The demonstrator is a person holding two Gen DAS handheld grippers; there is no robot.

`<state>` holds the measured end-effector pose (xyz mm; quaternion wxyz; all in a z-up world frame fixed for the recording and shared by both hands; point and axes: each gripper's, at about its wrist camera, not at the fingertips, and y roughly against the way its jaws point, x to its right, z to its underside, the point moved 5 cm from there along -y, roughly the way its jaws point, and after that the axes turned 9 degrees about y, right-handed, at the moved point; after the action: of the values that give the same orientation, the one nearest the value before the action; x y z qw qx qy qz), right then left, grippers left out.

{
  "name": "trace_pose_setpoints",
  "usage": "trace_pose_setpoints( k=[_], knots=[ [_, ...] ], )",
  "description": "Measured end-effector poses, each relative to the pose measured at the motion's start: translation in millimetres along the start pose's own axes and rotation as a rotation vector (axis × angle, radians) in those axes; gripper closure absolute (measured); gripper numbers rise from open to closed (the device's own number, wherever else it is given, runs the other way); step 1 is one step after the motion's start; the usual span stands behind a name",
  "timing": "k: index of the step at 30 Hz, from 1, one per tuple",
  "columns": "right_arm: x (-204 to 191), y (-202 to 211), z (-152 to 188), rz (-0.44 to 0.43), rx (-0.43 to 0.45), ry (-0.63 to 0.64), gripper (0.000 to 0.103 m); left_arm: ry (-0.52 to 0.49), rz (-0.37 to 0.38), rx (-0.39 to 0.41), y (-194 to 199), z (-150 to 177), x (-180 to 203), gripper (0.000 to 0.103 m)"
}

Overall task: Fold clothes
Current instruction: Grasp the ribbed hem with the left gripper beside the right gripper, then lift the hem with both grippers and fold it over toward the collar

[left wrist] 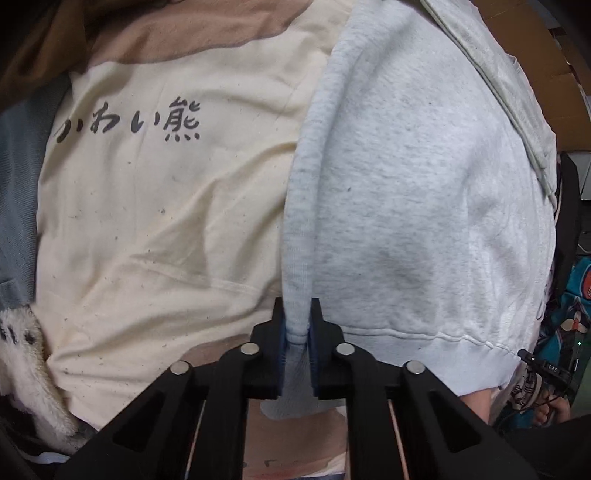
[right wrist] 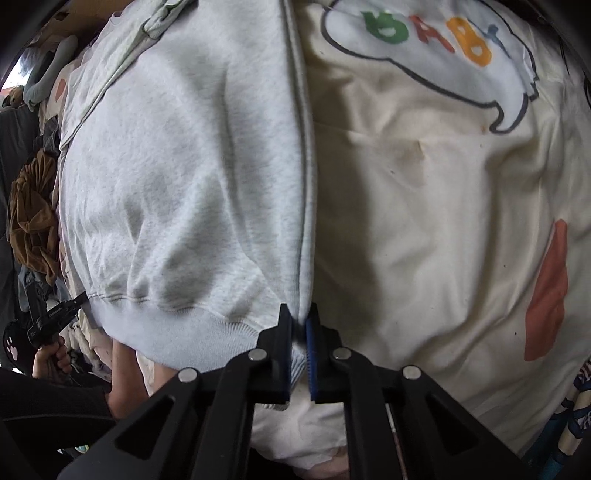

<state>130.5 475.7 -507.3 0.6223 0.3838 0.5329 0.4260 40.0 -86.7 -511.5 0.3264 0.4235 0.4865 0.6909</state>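
A light grey sweatshirt [left wrist: 424, 192] hangs stretched between both grippers above a cream sheet. My left gripper [left wrist: 297, 325] is shut on its left hem corner, where the side fold runs up from the jaws. My right gripper [right wrist: 299, 325] is shut on the other hem corner of the sweatshirt [right wrist: 177, 177]. The ribbed hem band [right wrist: 177, 325] runs between them. The left gripper [right wrist: 48, 321] also shows in the right wrist view, held in a hand.
A cream sheet with black Japanese lettering [left wrist: 147, 206] and a colourful "BABY" print [right wrist: 424, 33] lies under the sweatshirt. A brown garment [right wrist: 33, 221] is piled at the left. A fluffy white item [left wrist: 26, 350] lies at the lower left.
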Motion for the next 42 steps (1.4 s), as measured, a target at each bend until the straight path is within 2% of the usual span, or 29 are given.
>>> trace_pose_setpoints(
  k=[3, 6, 11, 16, 21, 24, 34, 42],
  knots=[
    [-4.2, 9.5, -1.8, 0.004, 0.014, 0.000, 0.098, 0.022, 0.026, 0.010, 21.2, -2.9, 2.1, 0.096],
    [-10.4, 22.4, -2.1, 0.005, 0.027, -0.002, 0.098, -0.005, 0.043, 0.028, 47.5, -4.3, 11.1, 0.096],
    [-26.2, 53.6, -5.3, 0.008, 0.066, 0.016, 0.098, -0.017, 0.098, 0.067, 94.8, -8.5, 67.4, 0.096],
    [-47.0, 93.7, -8.4, 0.000, 0.138, 0.069, 0.098, -0.048, 0.151, 0.122, 144.9, -19.1, 57.7, 0.097],
    [-57.7, 129.5, -11.7, -0.001, 0.196, 0.105, 0.098, -0.085, 0.190, 0.159, 171.6, -16.8, 72.5, 0.097],
    [-47.5, 156.7, -8.9, -0.002, 0.217, 0.125, 0.098, -0.094, 0.212, 0.177, 192.5, -12.0, 75.7, 0.097],
    [-81.6, 208.9, 3.5, 0.000, 0.301, 0.198, 0.099, -0.136, 0.271, 0.241, 254.7, 19.6, 85.1, 0.097],
    [-87.8, 231.2, 24.9, -0.007, 0.336, 0.208, 0.099, -0.112, 0.279, 0.256, 273.6, 52.3, 67.4, 0.097]
  ],
)
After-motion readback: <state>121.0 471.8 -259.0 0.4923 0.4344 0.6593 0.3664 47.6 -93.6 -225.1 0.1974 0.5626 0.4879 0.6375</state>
